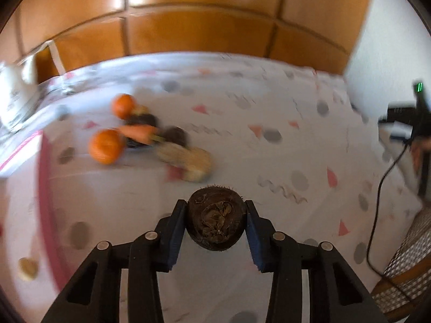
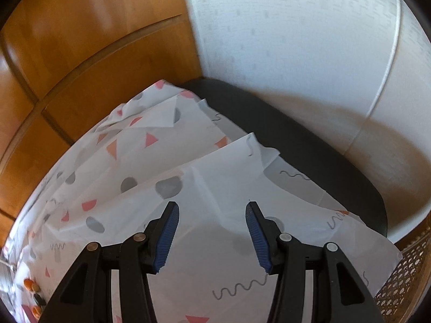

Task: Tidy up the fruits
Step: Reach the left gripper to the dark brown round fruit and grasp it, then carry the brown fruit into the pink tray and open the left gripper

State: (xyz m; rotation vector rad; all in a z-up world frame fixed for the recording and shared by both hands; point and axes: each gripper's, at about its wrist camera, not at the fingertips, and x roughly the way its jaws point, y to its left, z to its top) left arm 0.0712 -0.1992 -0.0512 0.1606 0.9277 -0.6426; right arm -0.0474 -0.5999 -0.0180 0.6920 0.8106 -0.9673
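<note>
Left gripper (image 1: 216,216): fingers clamped on a dark brown round fruit (image 1: 216,219), pads pressing its left and right sides. Fruit is roughly round, no clear long axis; the dried, wrinkled end faces the camera, the hairy rim points away. It sits just above the tabletop (image 1: 282,107), near the front edge of the patterned cloth; contact with the cloth can't be told. Gripper points steeply down and forward.

Remaining pile is further out and left, blurred: two oranges (image 1: 106,146), a carrot (image 1: 138,133) lying across dark round fruits (image 1: 175,136), tip pointing left, stem end right. A pale beige lumpy piece (image 1: 186,161) lies just in front of the pile, long axis running left to right. A small tan item (image 1: 27,269) sits at the left, beyond a pink-edged white box (image 1: 44,161).

Right gripper (image 2: 212,231): fingers apart, nothing between them, angled down over a folded part of the cloth (image 2: 215,167) at the tabletop's right end, beside a black edge (image 2: 296,134) and white wall (image 2: 296,40).
</note>
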